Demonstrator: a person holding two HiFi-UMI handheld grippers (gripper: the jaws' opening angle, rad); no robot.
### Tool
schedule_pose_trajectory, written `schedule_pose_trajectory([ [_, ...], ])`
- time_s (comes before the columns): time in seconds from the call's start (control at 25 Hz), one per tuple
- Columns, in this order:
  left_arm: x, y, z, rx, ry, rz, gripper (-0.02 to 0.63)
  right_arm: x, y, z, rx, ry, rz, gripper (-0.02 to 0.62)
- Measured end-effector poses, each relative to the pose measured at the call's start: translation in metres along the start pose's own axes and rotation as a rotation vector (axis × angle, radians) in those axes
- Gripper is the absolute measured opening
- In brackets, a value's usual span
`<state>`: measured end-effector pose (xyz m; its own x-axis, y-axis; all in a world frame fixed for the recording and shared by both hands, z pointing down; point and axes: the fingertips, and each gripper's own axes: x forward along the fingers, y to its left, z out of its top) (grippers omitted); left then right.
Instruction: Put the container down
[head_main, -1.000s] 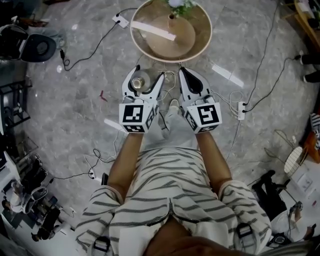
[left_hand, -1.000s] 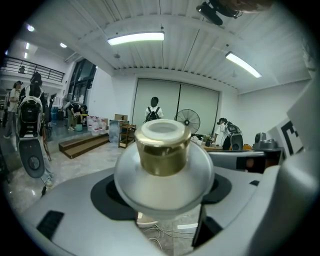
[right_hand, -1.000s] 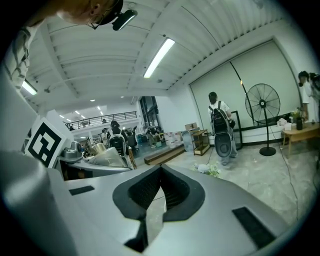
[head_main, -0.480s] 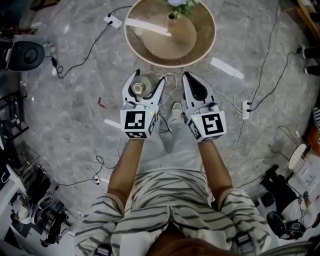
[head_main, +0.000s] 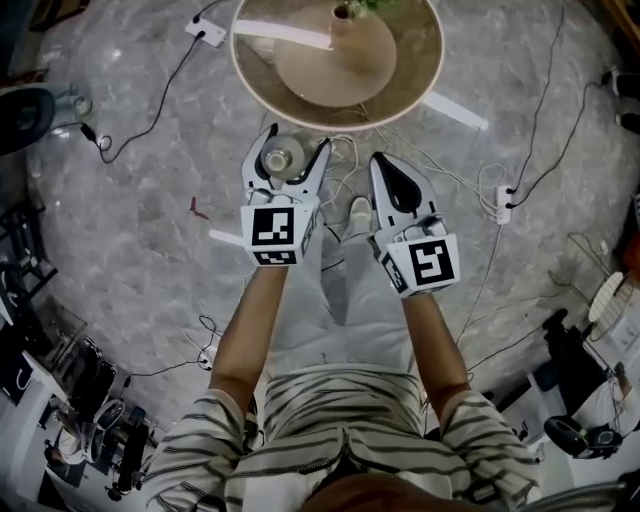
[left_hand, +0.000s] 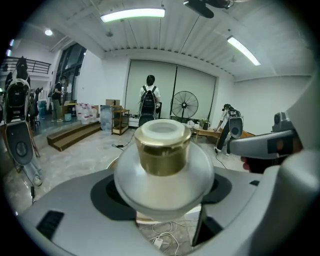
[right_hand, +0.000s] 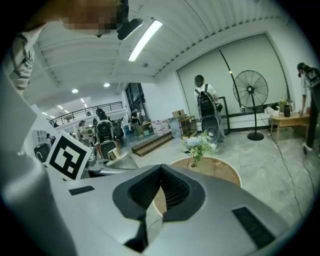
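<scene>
One container (left_hand: 162, 160) clamped in wide-spread left gripper (head_main: 297, 142); right gripper (head_main: 383, 162) closed, empty.

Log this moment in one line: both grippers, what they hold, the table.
left gripper: shut on container | right gripper: shut, empty | container: held above floor, not set down | round table: ahead of both

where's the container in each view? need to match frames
Head view: container at upper centre, between the left gripper's fingers, just below the round table.
Left gripper view: dead centre, gripped, filling the middle.
Right gripper view: cannot be made out.
Shared landmark: the round table, at the top of the head view and centre right in the right gripper view.
</scene>
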<state>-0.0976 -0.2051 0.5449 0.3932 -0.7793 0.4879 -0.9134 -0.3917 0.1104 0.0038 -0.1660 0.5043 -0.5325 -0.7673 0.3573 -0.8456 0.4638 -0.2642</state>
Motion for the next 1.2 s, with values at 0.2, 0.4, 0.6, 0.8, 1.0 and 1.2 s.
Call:
schedule_pose_trajectory([
  [0.2,0.034,0.013,-0.027,0.021,0.009,-0.02,0.332,0.013,-0.012,-0.019,-0.006,0.013,-0.024,0.009],
  [0.4,0.072,0.017,-0.057,0.092,0.018,-0.017,0.333,0.021,-0.019,-0.037,-0.005,0.026,-0.041,0.009],
  [0.6,0.112,0.016,-0.085,0.087,0.005,-0.061,0.333,0.027,-0.021,-0.052,0.012,0.027,-0.047,0.009],
  [0.8,0.147,0.019,-0.114,0.115,0.012,-0.078,0.333,0.03,-0.022,-0.071,0.012,0.054,-0.039,0.009],
  [1.0,0.179,0.021,-0.137,0.173,0.037,-0.093,0.333,0.031,-0.028,-0.085,0.012,0.068,-0.043,0.009],
  [1.2,0.204,0.029,-0.158,0.196,0.07,-0.086,0.333,0.034,-0.034,-0.1,0.022,0.092,-0.044,0.009],
])
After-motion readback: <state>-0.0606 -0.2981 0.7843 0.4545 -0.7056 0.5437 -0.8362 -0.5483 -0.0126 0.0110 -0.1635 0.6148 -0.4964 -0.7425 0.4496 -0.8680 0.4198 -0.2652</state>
